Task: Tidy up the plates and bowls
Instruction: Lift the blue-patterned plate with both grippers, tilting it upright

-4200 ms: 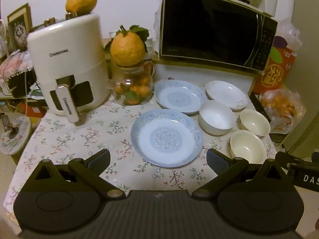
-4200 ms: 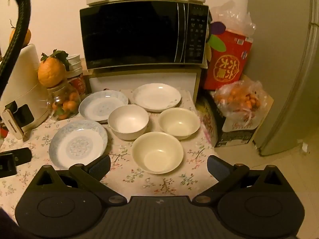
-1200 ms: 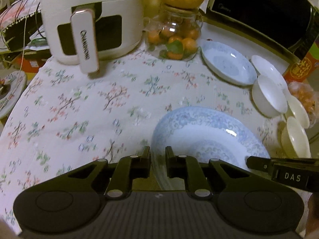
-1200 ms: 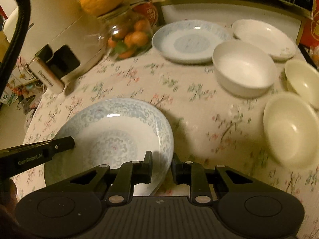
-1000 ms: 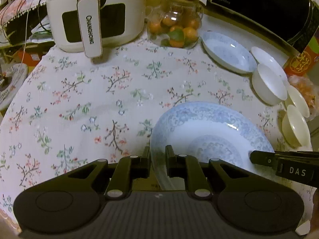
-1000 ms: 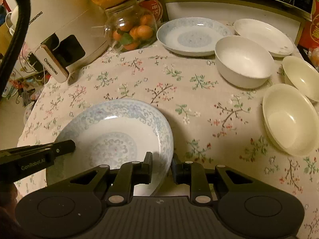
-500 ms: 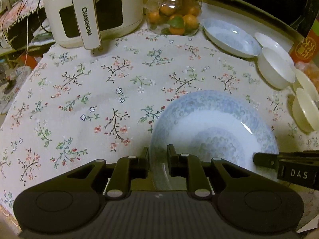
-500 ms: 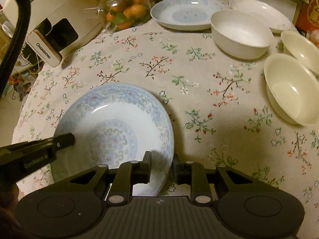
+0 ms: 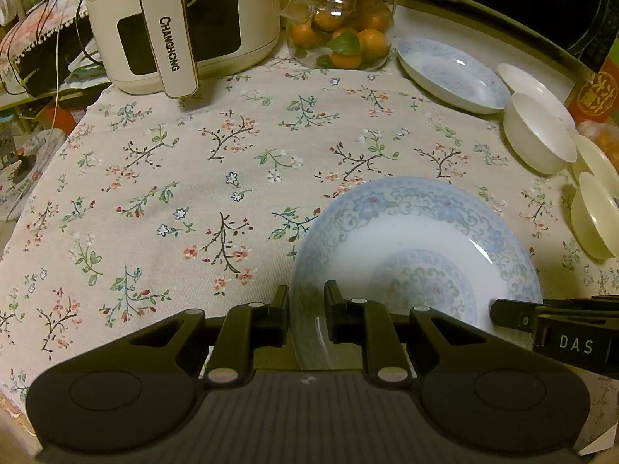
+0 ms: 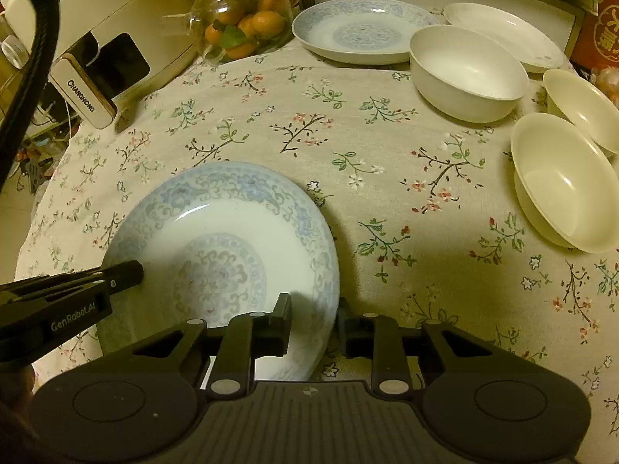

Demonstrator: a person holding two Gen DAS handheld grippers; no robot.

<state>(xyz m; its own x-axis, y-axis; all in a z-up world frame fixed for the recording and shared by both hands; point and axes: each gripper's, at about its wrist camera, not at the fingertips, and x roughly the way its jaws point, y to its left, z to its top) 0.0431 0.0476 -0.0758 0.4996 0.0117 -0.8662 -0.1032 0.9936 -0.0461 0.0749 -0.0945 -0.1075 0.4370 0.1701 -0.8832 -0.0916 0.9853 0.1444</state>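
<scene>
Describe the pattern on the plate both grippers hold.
White plate with pale blue floral scrollwork on rim and centre; clearest in the right wrist view.

Count so far: three plates, two with blue patterns plus one plain white. Three bowls, one white and two cream. One glass jar of oranges, one air fryer.

The left gripper was clamped near its fingertips. The right gripper was clamped likewise, opposite it.
</scene>
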